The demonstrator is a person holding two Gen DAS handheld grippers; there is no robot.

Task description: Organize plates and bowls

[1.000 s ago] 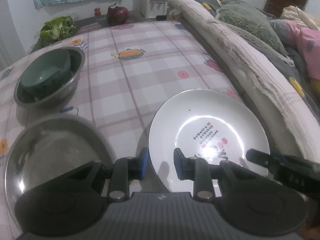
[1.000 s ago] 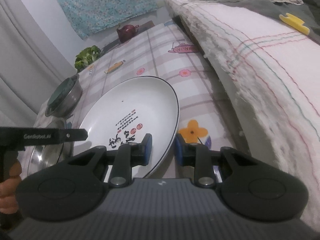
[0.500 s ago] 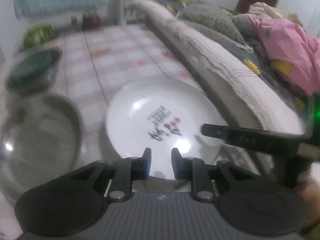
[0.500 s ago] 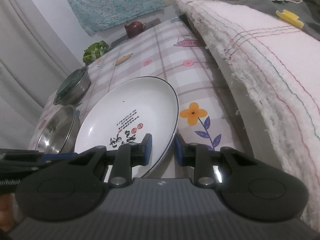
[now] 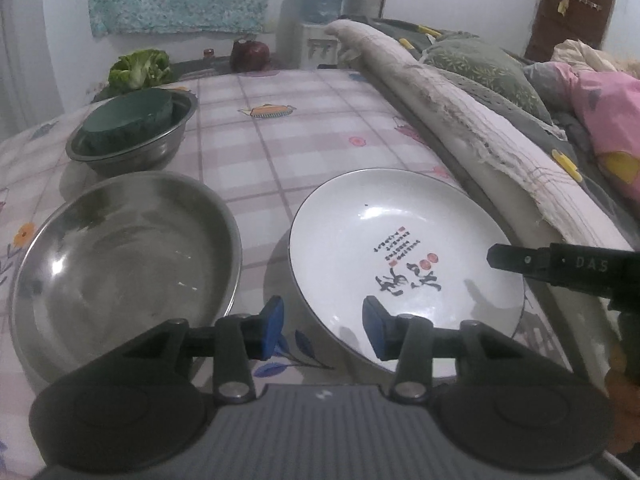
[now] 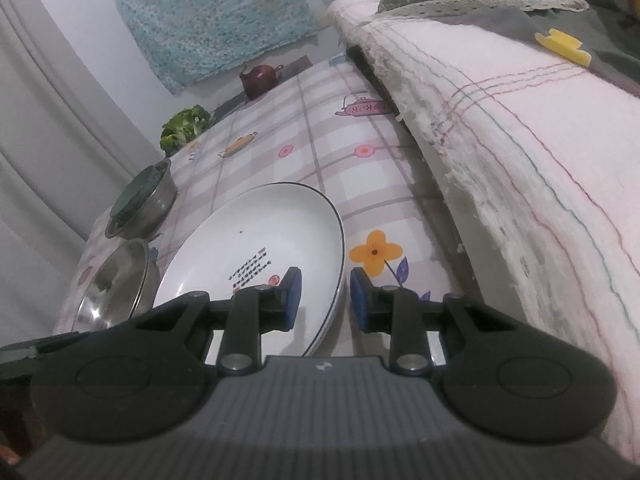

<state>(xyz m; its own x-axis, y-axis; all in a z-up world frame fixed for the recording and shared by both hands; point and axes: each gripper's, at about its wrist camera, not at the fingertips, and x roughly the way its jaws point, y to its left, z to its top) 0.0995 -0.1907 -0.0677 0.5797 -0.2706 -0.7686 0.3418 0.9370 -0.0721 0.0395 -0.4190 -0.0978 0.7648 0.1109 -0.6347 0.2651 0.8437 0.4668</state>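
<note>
A white plate (image 5: 400, 232) with black and red writing lies on the checked tablecloth (image 5: 280, 148). My left gripper (image 5: 323, 332) hovers over its near rim. Its jaws are opening, and the rim lies between the blue pads without touching them. My right gripper (image 6: 325, 300) straddles the plate (image 6: 256, 240) at its right rim. Those jaws are opening slightly, with a thin gap on each side of the rim. One right finger (image 5: 540, 260) shows over the plate's right side. A large steel bowl (image 5: 120, 252) sits left of the plate. Behind it a smaller steel bowl (image 5: 160, 148) holds a green bowl (image 5: 128, 120).
Rolled bedding (image 5: 460, 120) and pillows run close along the table's right edge, right beside the plate. At the far end stand a lettuce (image 5: 140, 66) and a dark red teapot (image 5: 250, 54). A curtain (image 6: 48, 140) hangs to the left.
The left jaws were nearly shut at the plate's rim and now stand wide apart. The left view has shifted, bringing both steel bowls into view. The right gripper has hardly moved; its jaws are a touch wider.
</note>
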